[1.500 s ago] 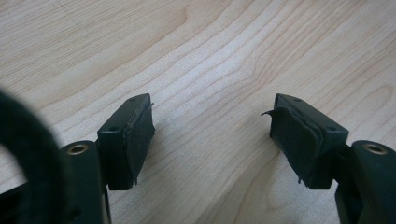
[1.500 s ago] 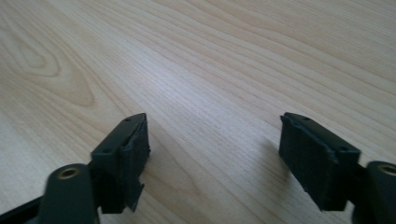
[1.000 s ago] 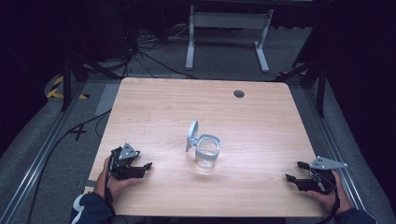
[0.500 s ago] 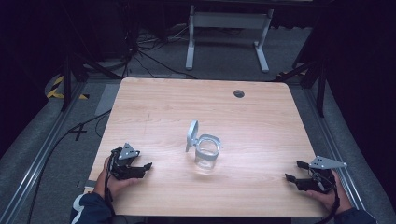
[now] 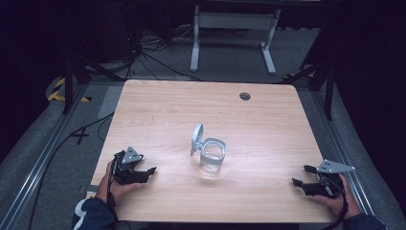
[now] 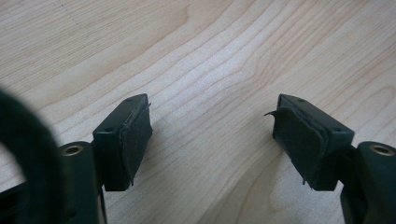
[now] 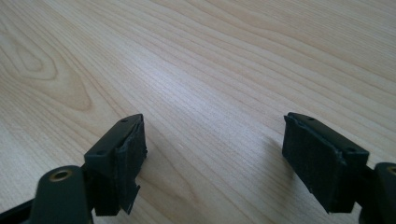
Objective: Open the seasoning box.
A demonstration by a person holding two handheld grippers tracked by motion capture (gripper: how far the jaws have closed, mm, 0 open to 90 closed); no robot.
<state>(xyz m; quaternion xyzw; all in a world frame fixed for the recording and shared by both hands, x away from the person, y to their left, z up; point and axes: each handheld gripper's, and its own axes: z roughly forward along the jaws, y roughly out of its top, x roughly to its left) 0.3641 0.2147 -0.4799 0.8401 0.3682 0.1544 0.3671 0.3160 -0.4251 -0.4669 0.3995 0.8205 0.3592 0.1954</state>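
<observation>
Glass jar (image 5: 212, 159) with its hinged lid (image 5: 196, 138) swung up stands near the centre of the wooden table (image 5: 268, 124). Left gripper (image 5: 149, 171) and right gripper (image 5: 299, 176) rest near the front corners, well apart from it, jaws spread wide over bare wood.

My left claw (image 5: 149, 171) rests low at my near left, jaws spread wide with nothing between them. My right claw (image 5: 301, 176) sits far right, likewise gaping, each gripped in one hand.

wooden table (image 5: 268, 120), clear lidded jar (image 5: 212, 157) mid-table
</observation>
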